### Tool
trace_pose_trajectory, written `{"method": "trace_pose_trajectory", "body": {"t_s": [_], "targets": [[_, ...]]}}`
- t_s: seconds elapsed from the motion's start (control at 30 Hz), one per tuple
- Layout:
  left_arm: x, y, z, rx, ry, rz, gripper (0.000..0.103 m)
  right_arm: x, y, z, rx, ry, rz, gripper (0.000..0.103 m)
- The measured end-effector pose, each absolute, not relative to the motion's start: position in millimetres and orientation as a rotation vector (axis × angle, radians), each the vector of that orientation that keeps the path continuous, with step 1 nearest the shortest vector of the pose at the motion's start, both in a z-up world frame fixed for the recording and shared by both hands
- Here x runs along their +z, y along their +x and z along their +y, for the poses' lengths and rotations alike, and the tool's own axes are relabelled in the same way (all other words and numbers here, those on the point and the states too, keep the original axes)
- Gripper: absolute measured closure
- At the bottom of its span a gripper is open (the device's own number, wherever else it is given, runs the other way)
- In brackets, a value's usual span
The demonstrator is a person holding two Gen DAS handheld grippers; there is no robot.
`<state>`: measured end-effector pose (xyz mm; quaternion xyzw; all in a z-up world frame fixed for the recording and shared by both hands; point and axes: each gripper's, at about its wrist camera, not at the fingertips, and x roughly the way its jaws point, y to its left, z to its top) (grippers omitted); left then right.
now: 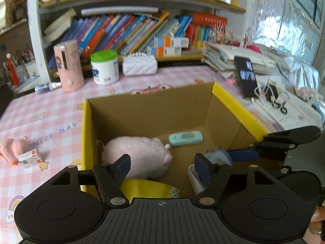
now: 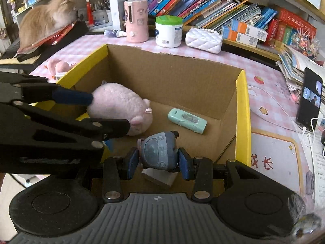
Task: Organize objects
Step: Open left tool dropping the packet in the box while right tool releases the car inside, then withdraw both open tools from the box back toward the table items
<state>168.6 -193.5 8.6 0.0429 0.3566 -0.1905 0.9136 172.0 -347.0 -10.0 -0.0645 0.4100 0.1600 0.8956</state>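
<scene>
Two grippers over one cardboard box [image 2: 172,77], centre of both views. Left gripper [image 1: 162,167]: jaws wide, nothing between them, your pads clear of the pink plush pig [image 2: 121,105] lying at the box's left side. Right gripper [image 2: 159,161]: narrow, pads pressed on the grey-blue round toy [image 2: 158,151], held low in the near part of the box above a small white block [image 2: 157,178]. Mint-green case [image 2: 186,121]: flat on the box floor, right of the pig. Pink plush with small carton [image 1: 22,154] waits outside, on the checked tablecloth [image 1: 50,122] (left edge of the left view). Risks: letting go while tilted may let the round toy roll off the block; your two grippers sit close and could knock together.
</scene>
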Motion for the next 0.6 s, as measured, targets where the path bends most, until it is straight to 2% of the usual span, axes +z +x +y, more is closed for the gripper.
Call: {"method": "trace_pose_trajectory", "body": {"t_s": [0.03, 0.1, 0.13, 0.2, 0.37, 0.47, 0.6], "targets": [[12, 166, -191, -0.389, 0.078, 0.724, 0.029, -8, 171, -348, 0.326, -0.127, 0.837, 0.06], [19, 162, -187, -0.373, 0.056, 0.705, 0.017, -2, 166, -348, 0.316, -0.111, 0.805, 0.059], [23, 158, -184, -0.364, 0.045, 0.692, 0.015, 2, 163, -348, 0.308, -0.105, 0.788, 0.059], [30, 151, -177, -0.348, 0.023, 0.666, 0.014, 10, 157, -348, 0.292, -0.094, 0.757, 0.058], [45, 128, -157, -0.323, -0.027, 0.633, 0.014, 31, 132, -349, 0.214, -0.071, 0.669, 0.048], [51, 109, -145, -0.312, -0.043, 0.6, 0.007, 43, 114, -347, 0.16, -0.066, 0.641, 0.043], [49, 89, -131, -0.309, -0.055, 0.593, 0.007, 53, 85, -345, 0.09, -0.045, 0.612, 0.041]]}}
